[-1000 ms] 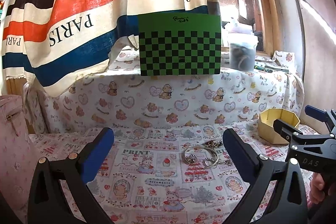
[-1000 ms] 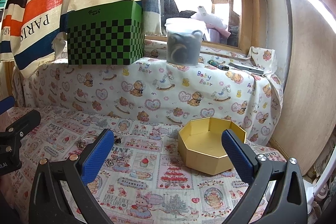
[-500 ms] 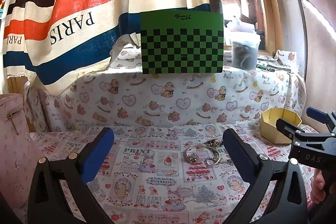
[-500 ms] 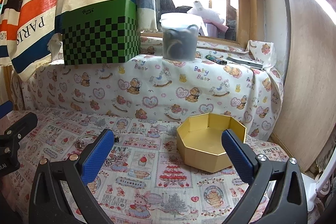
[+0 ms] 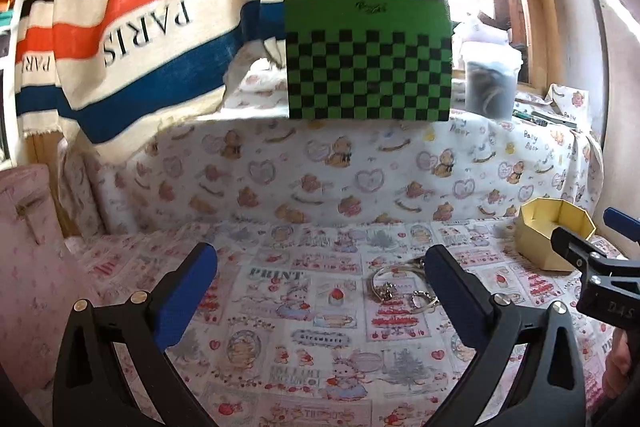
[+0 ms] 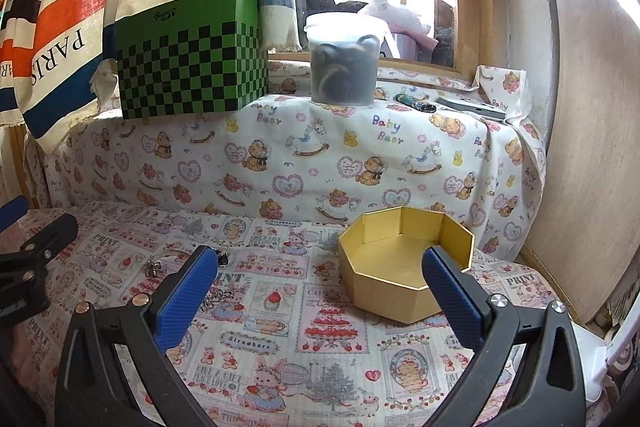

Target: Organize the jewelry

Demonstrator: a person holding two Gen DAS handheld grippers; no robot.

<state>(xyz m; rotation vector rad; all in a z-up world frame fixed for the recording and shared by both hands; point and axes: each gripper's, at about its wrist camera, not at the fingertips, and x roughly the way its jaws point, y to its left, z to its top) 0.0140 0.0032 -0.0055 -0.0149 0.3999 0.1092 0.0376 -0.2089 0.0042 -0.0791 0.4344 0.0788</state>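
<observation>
Silver jewelry (image 5: pixel 390 285), a bangle with small chains and charms, lies on the printed cloth just left of my left gripper's right finger. It also shows in the right wrist view (image 6: pixel 160 263), partly hidden behind the left finger. An open gold octagonal box (image 6: pixel 404 263) stands empty on the cloth; in the left wrist view it shows at the right (image 5: pixel 554 231). My left gripper (image 5: pixel 320 287) is open and empty above the cloth. My right gripper (image 6: pixel 320 291) is open and empty, its right finger in front of the box.
A green checkered box (image 5: pixel 368 59) and a lidded plastic tub (image 6: pixel 344 59) stand on the raised ledge behind. A striped PARIS curtain (image 5: pixel 160 7) hangs at the left. A pink bag (image 5: pixel 28 247) stands at the left edge. A wooden wall (image 6: pixel 592 147) is at the right.
Both grippers have shifted a little, so the scene has slid in view. The jewelry now sits closer to my left gripper's right finger. Nothing was grasped.
</observation>
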